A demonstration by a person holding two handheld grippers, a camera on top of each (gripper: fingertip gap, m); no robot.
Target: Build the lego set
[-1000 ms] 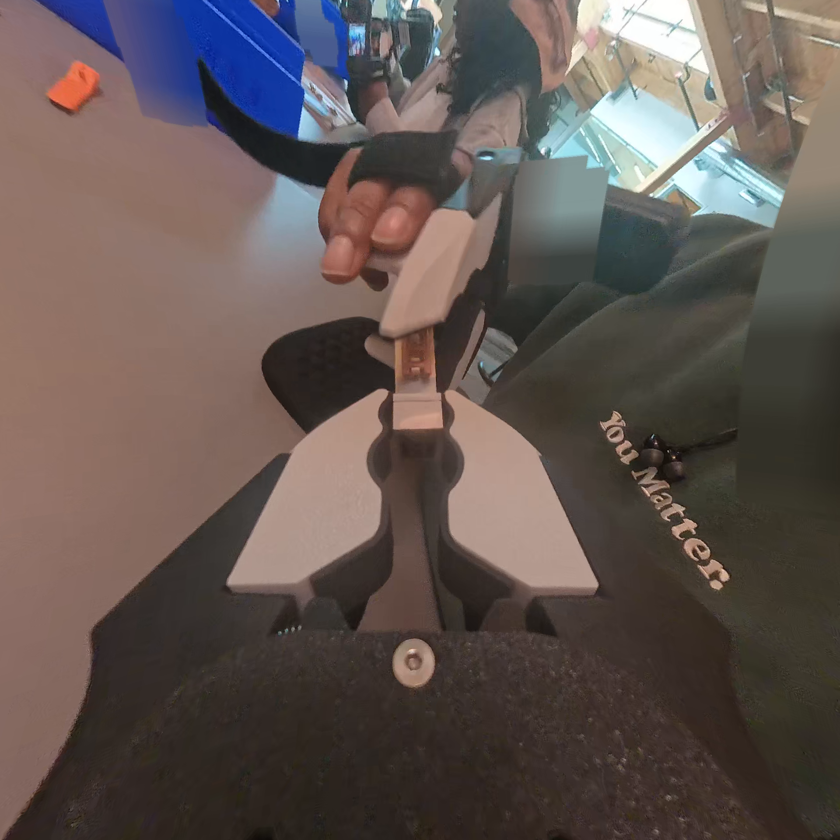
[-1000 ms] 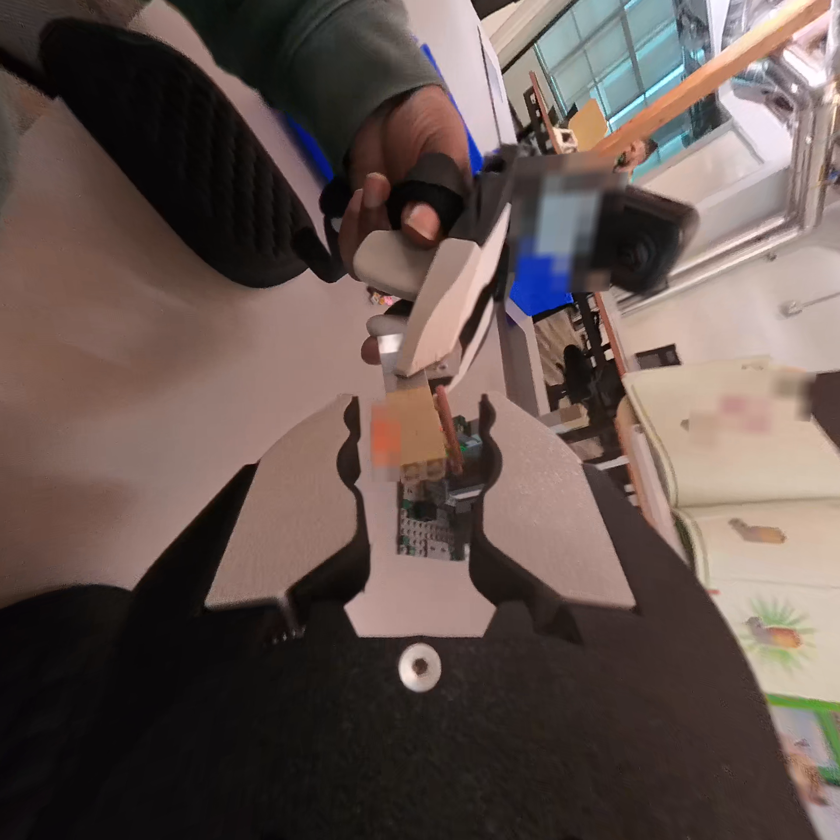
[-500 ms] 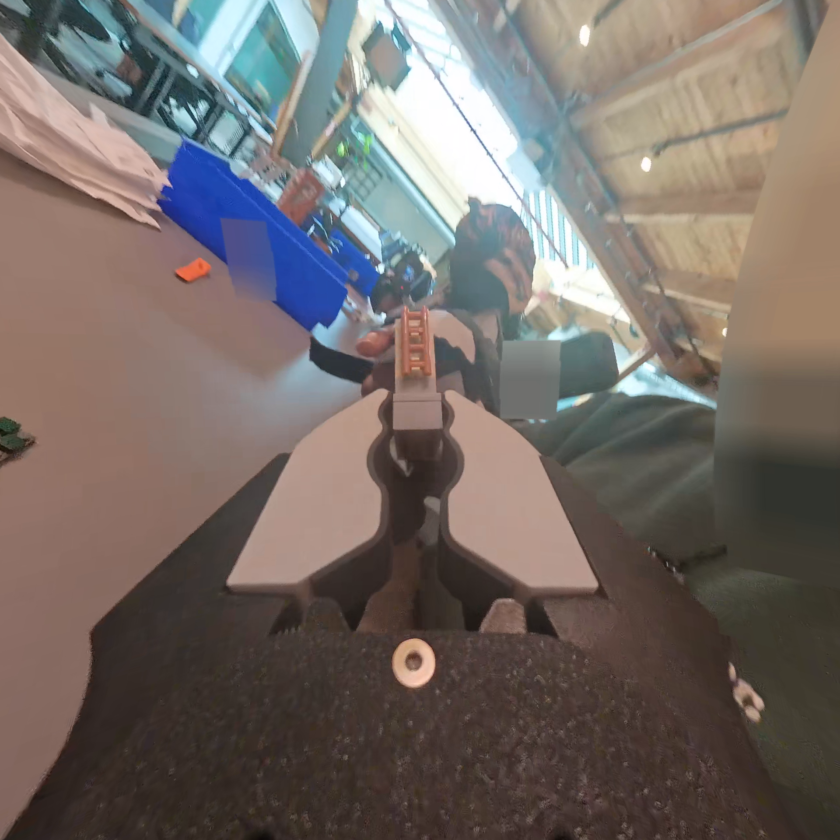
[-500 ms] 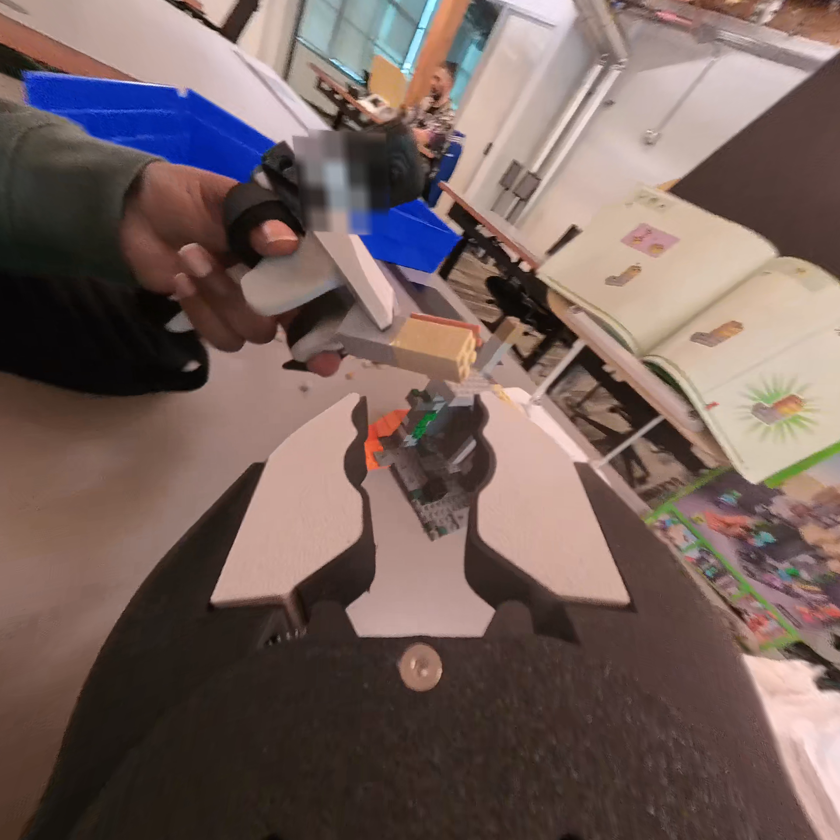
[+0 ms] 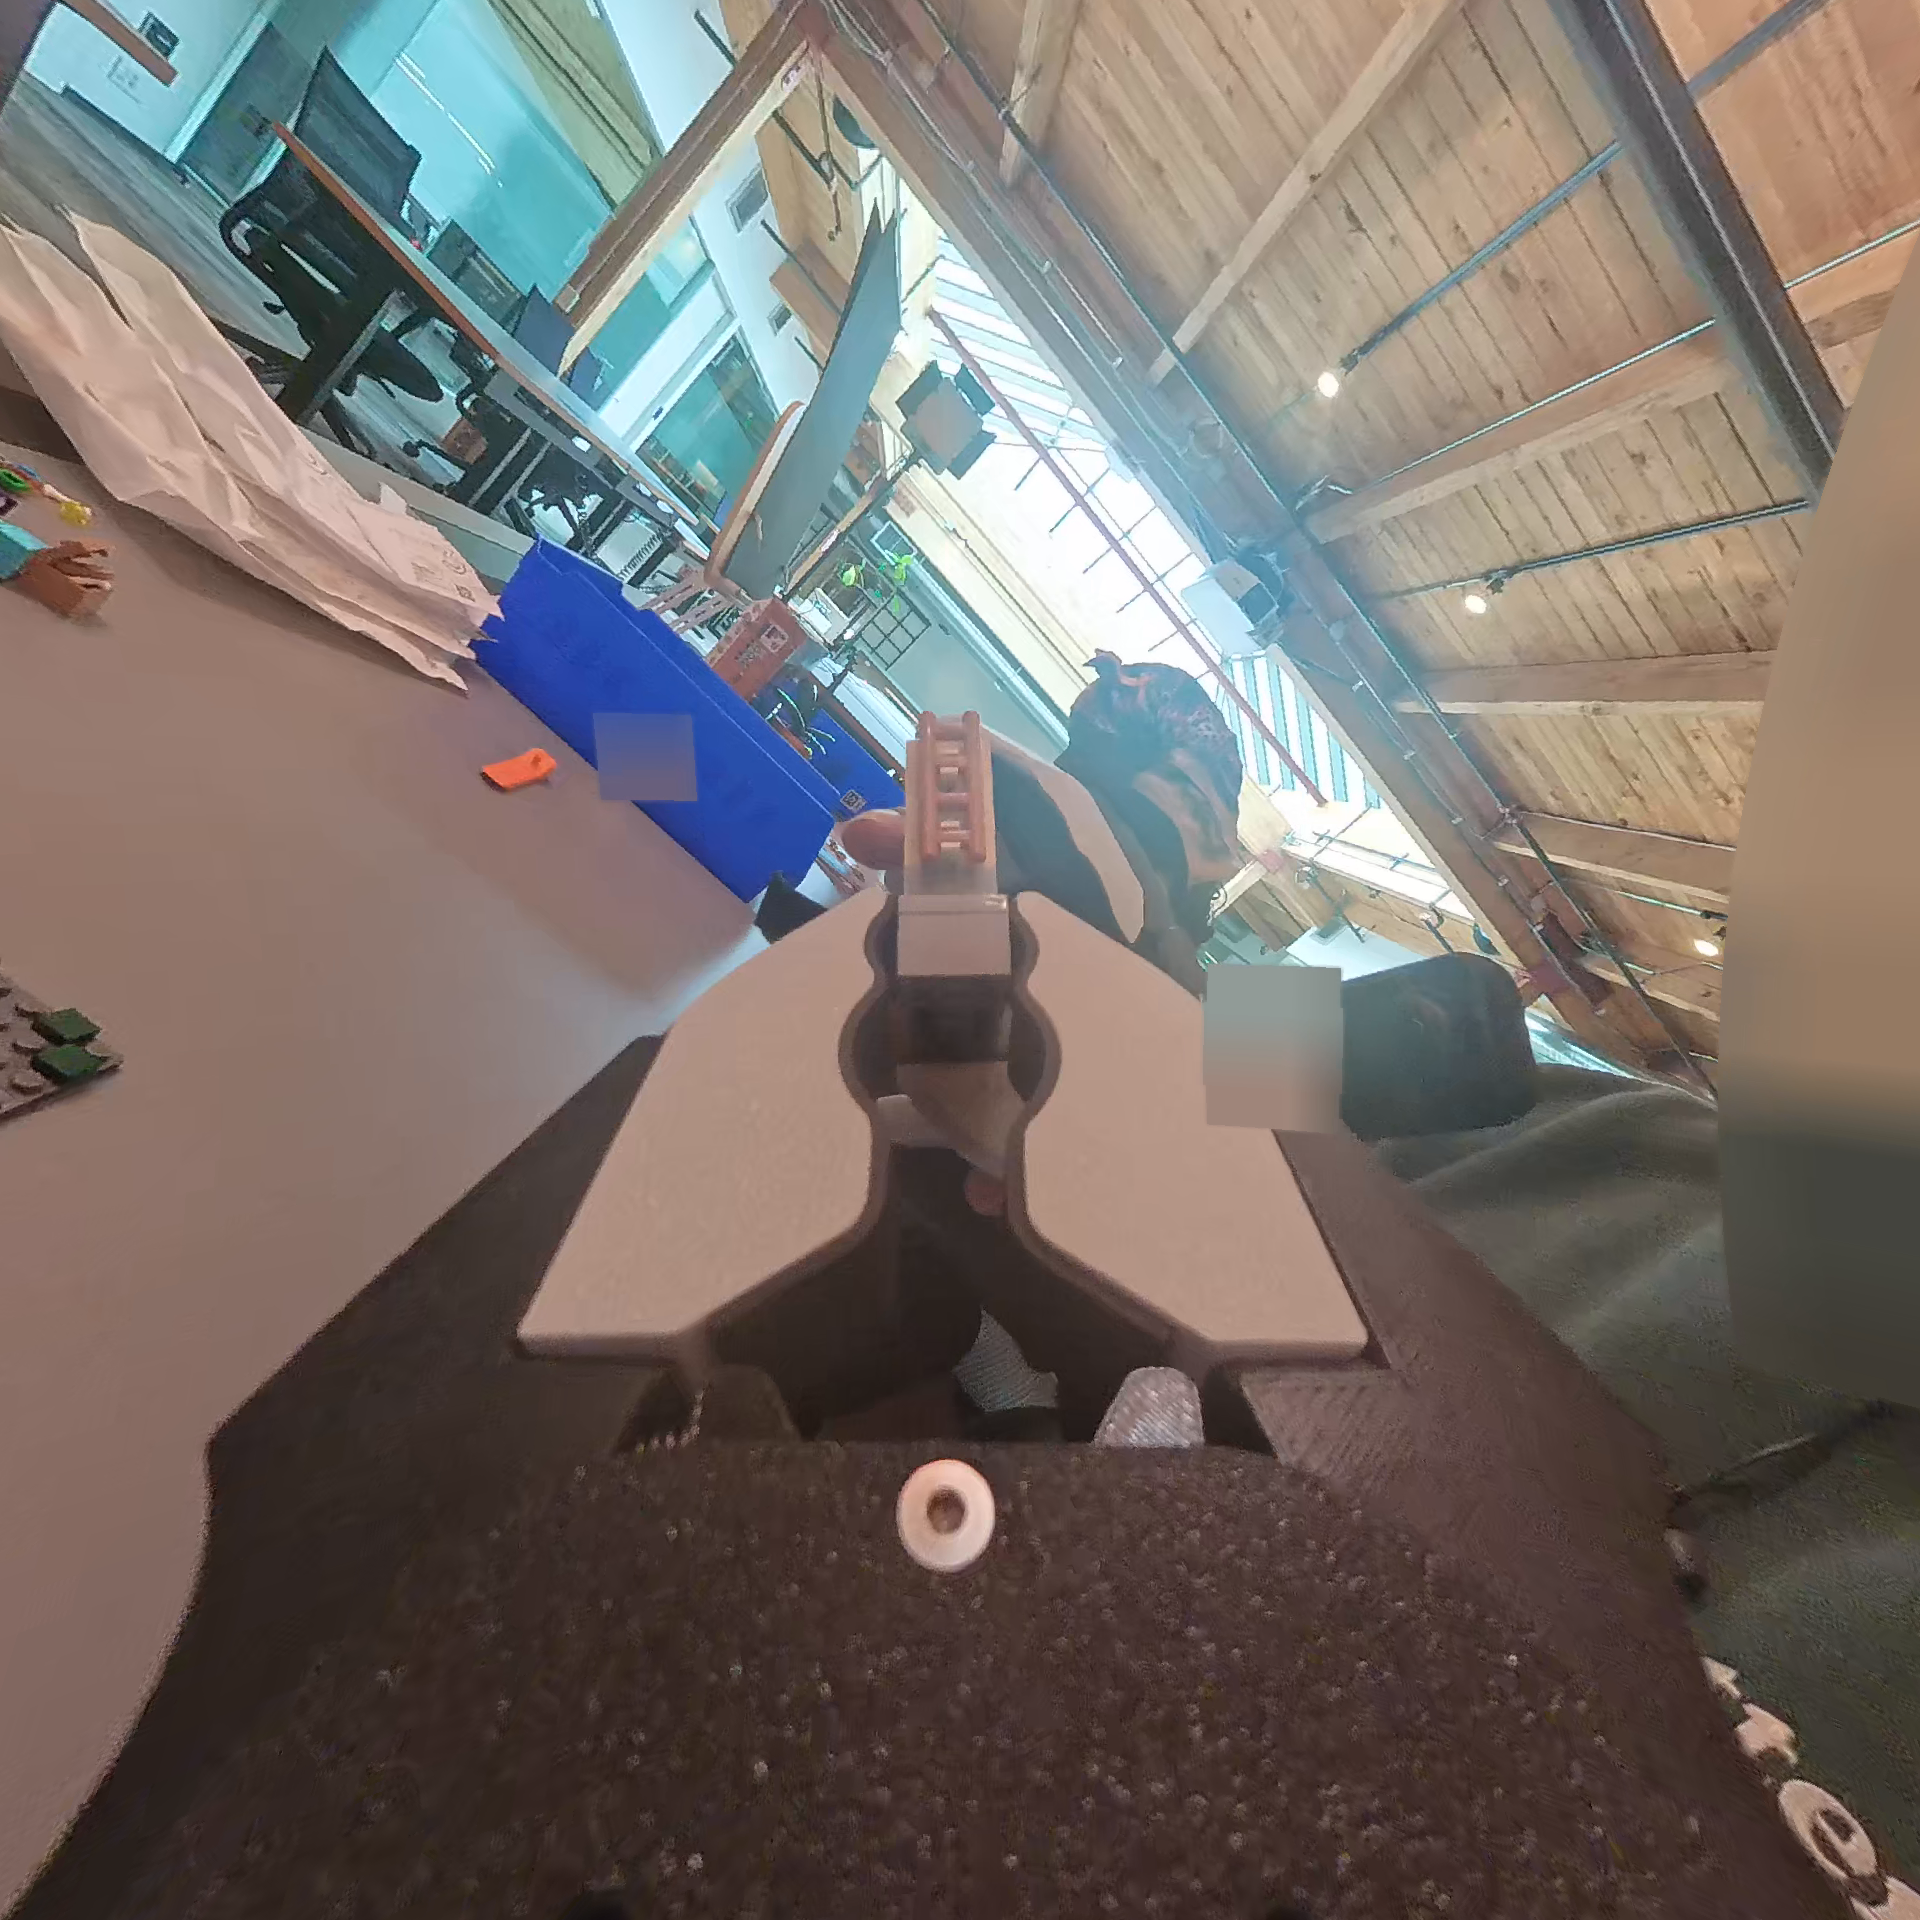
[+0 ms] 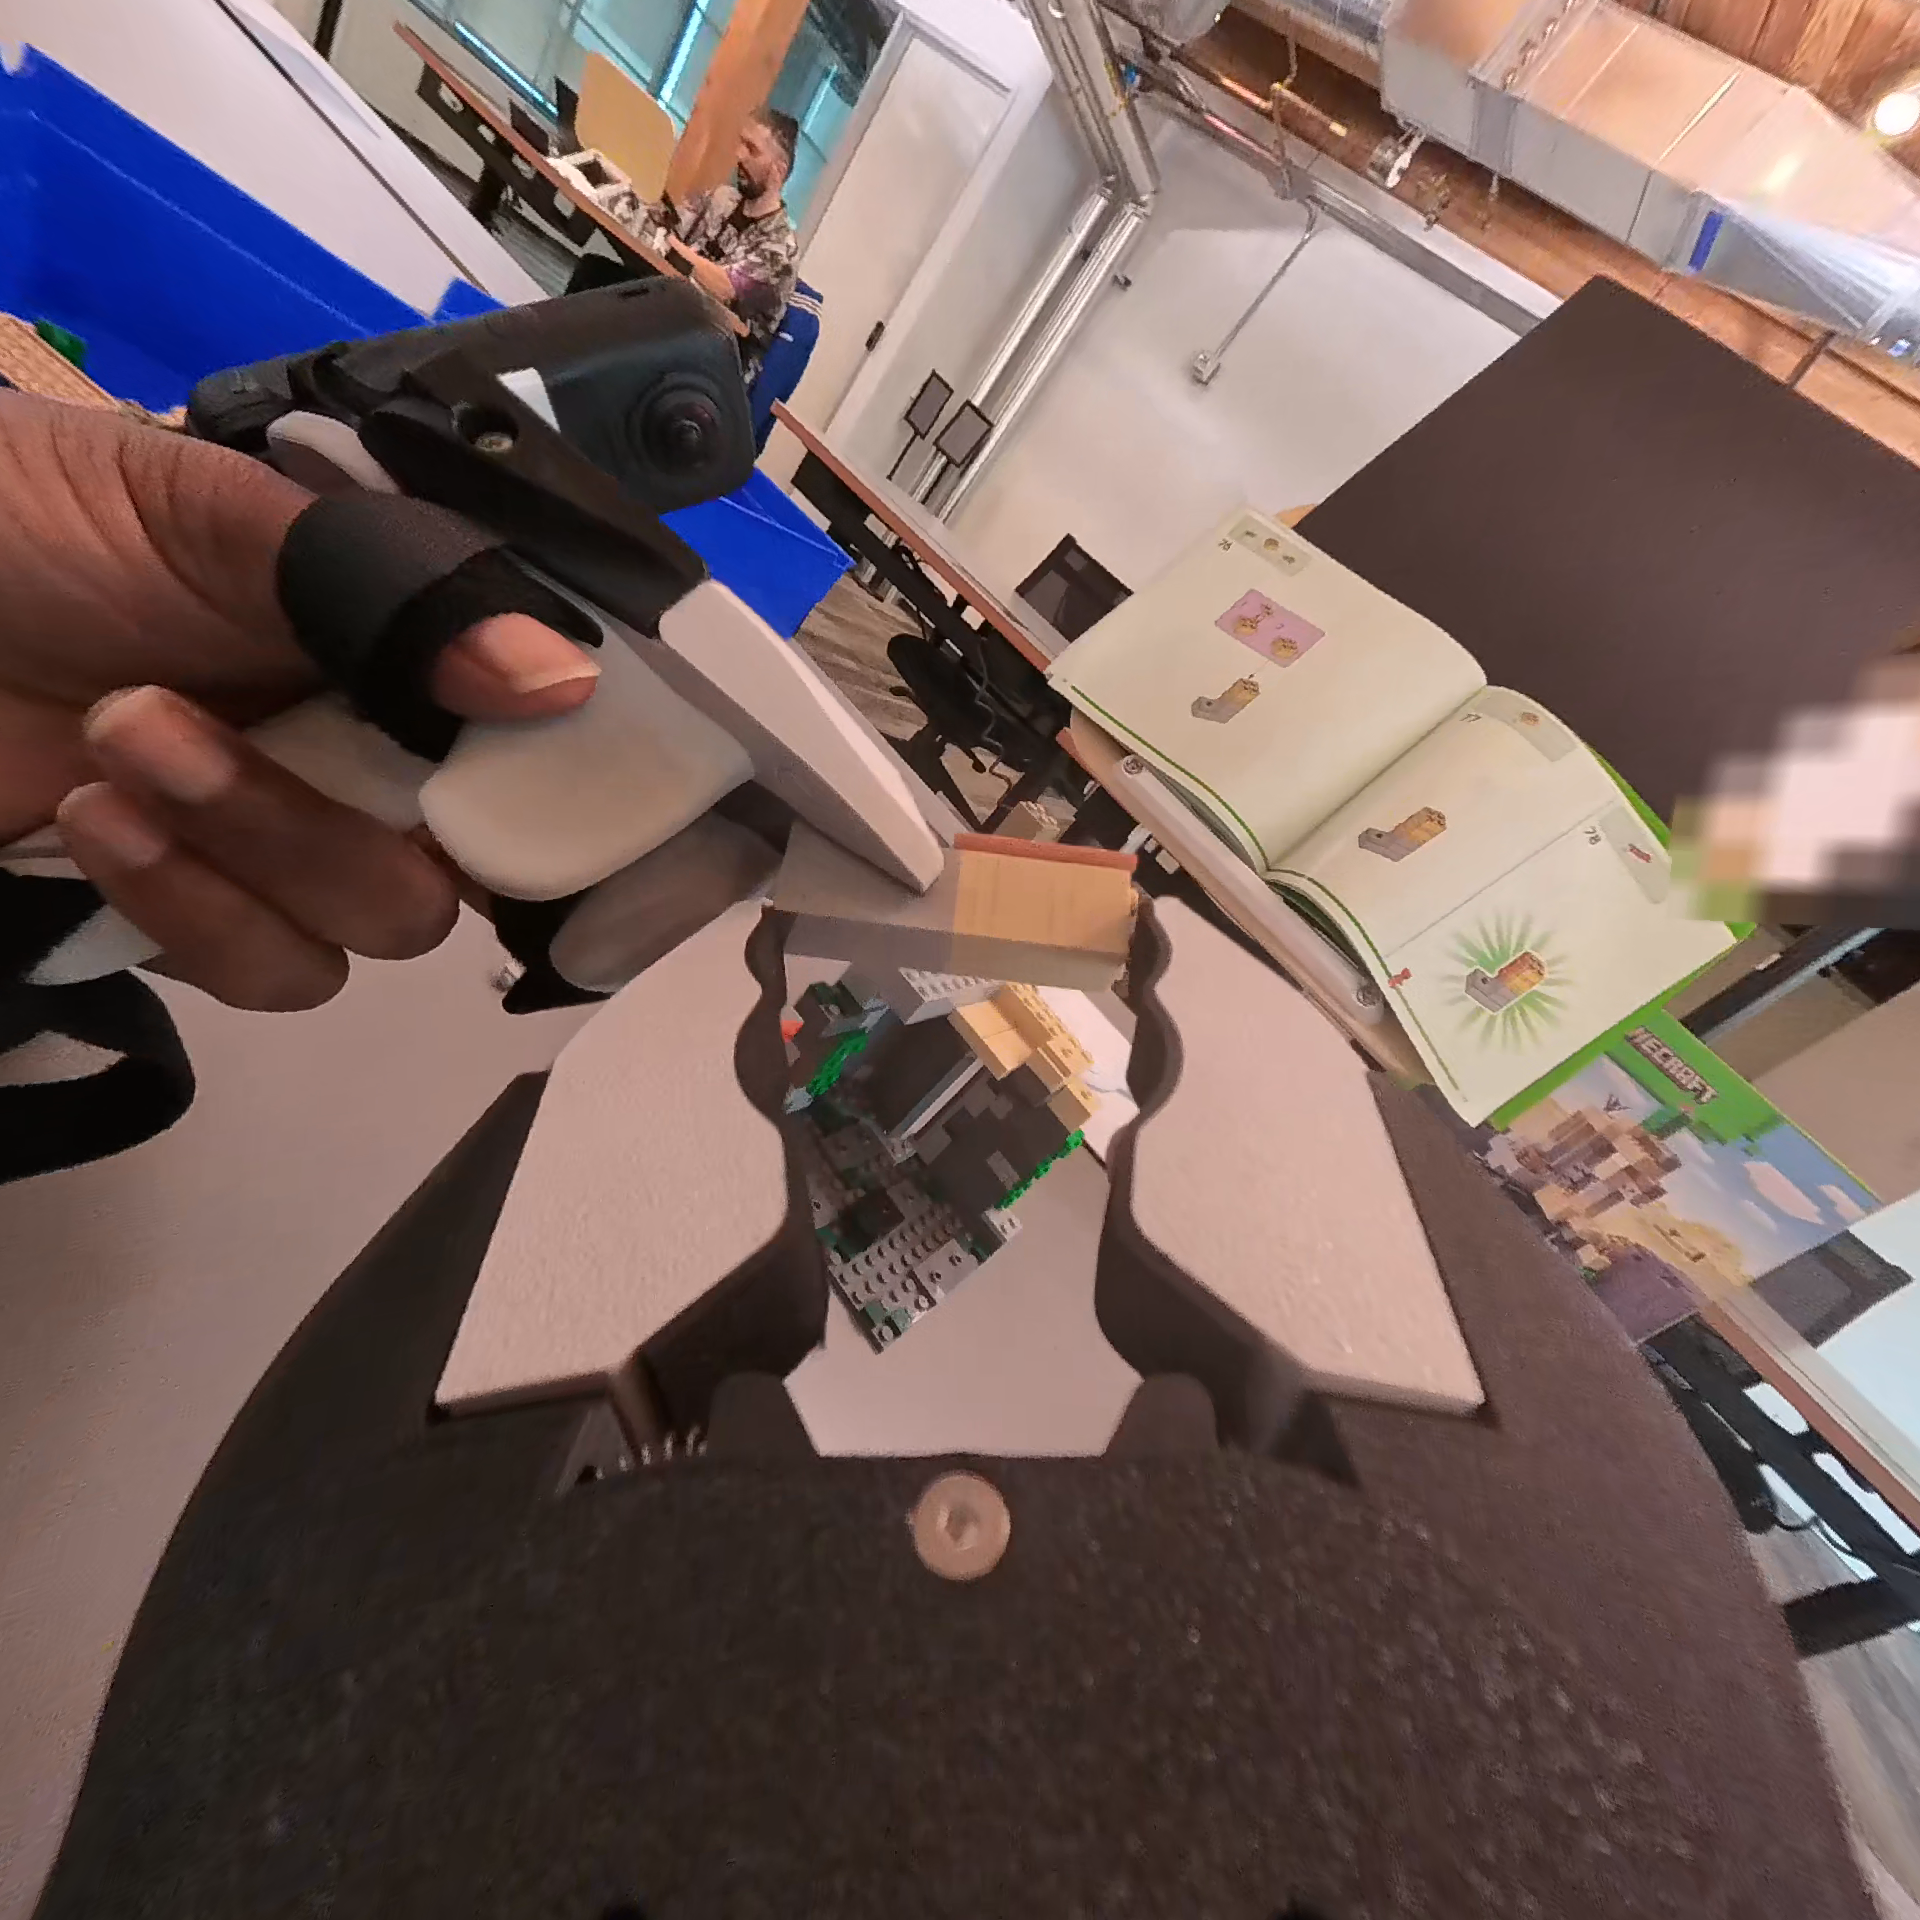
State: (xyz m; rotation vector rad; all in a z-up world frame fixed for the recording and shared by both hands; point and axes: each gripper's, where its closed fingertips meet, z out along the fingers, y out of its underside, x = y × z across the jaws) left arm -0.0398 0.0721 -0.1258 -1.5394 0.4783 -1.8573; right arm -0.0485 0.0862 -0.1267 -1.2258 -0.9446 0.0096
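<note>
My left gripper [image 5: 951,935] is shut on the grey end of a small brick piece [image 5: 951,940]. A brown ladder part [image 5: 945,790] stands up from it beyond the fingertips. In the right wrist view the left gripper [image 6: 914,868], held by a hand, comes in from the left. It holds the grey and tan brick piece [image 6: 1039,914] across the tips of my right gripper [image 6: 956,935]. My right gripper is wide open and its pads do not press on the piece. Through its gap a grey, black, green and tan brick model [image 6: 914,1143] sits on the table.
An open instruction booklet [image 6: 1351,790] and a printed box [image 6: 1683,1174] lie at the right. Blue bins [image 5: 644,707] stand at the table's far side, with an orange piece [image 5: 516,769] and paper bags [image 5: 208,447] nearby. A dark plate with green bits [image 5: 42,1049] lies left.
Both views have swung upward and away from the table. My left gripper has kept its hold on the brick piece. My right gripper's jaws stand wider than before, with the piece now at their tips.
</note>
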